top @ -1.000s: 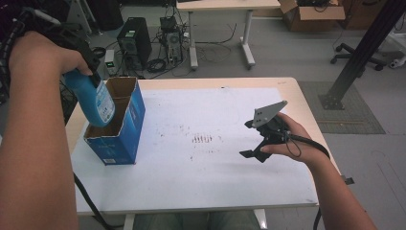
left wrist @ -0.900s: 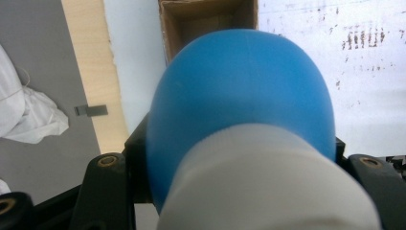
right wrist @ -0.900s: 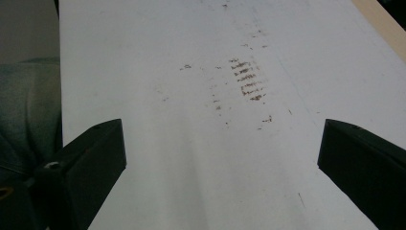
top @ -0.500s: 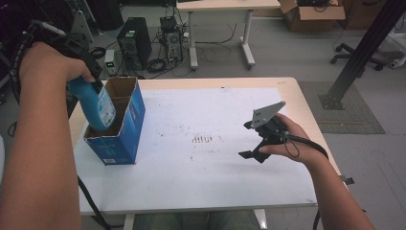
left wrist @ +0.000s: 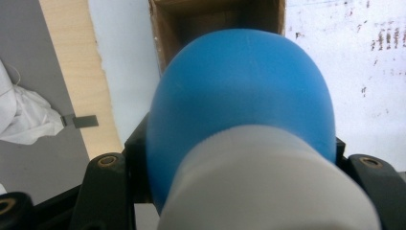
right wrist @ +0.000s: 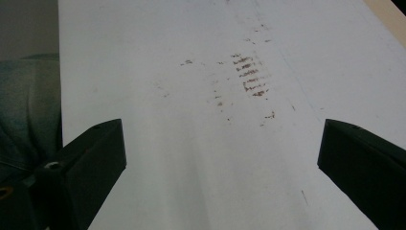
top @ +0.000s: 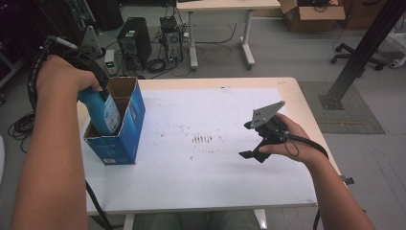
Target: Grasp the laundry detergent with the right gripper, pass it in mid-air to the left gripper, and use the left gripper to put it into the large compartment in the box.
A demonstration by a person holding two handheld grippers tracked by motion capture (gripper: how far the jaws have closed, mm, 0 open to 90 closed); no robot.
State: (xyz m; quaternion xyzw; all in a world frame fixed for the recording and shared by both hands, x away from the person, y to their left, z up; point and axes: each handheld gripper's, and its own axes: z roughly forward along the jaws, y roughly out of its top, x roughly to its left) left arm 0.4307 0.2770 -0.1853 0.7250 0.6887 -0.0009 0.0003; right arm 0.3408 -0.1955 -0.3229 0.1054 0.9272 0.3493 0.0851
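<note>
Lowered deeper into the blue carton (top: 122, 136) since before: blue bottle (top: 101, 112), clenched in left gripper (top: 91, 76) jaws; right gripper (top: 256, 143) unmoved over counter (top: 191, 177), jaws released.

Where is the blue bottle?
In the high view, the blue bottle is at the table's left, held by the left gripper, partly inside the open blue box.

We see a blue bottle (top: 101, 109) with a white cap and a pale label, a blue box (top: 125, 125) with a brown cardboard inside, black jaws, and a white bench (top: 201, 172) top with a wood edge, flecked with brown smudges (top: 203, 139).
</note>
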